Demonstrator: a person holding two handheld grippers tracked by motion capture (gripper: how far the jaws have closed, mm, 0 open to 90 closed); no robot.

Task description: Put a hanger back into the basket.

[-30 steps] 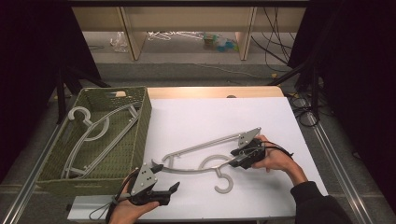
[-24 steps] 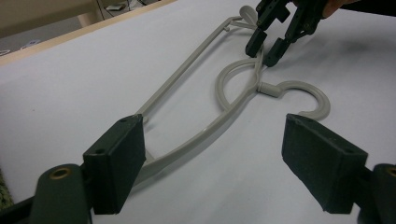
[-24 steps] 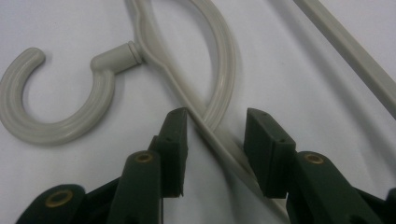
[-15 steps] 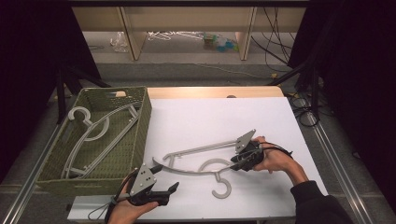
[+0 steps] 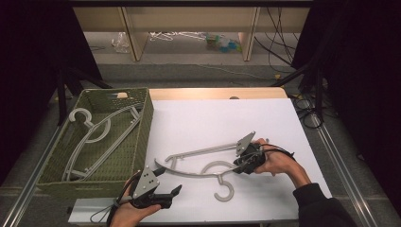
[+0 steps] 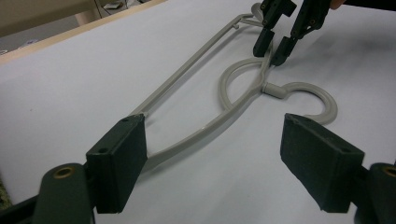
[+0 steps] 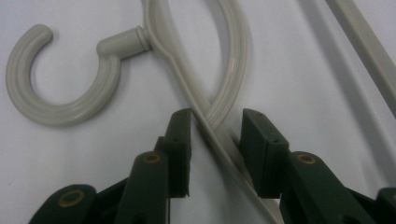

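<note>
A grey plastic hanger (image 5: 203, 151) lies flat on the white table, its hook (image 5: 224, 192) pointing to the near edge. My right gripper (image 5: 242, 163) is open, with a jaw on each side of the hanger's curved bar (image 7: 205, 121) just behind the hook (image 7: 70, 112); small gaps show beside the bar. My left gripper (image 5: 169, 179) stands wide open at the hanger's left end, and the thin bar (image 6: 187, 70) runs past its left pad (image 6: 119, 163). In the left gripper view, the right gripper (image 6: 273, 49) straddles the bar farther off.
A green woven basket (image 5: 146, 123) sits at the table's left side with grey hangers (image 5: 94, 137) lying in it. White tabletop (image 5: 222, 113) stretches behind the hanger. Shelving and cables stand beyond the far edge.
The right gripper and the hanger have slid slightly toward the near edge, and the hook has swung a little lower. The left gripper has held its place.
</note>
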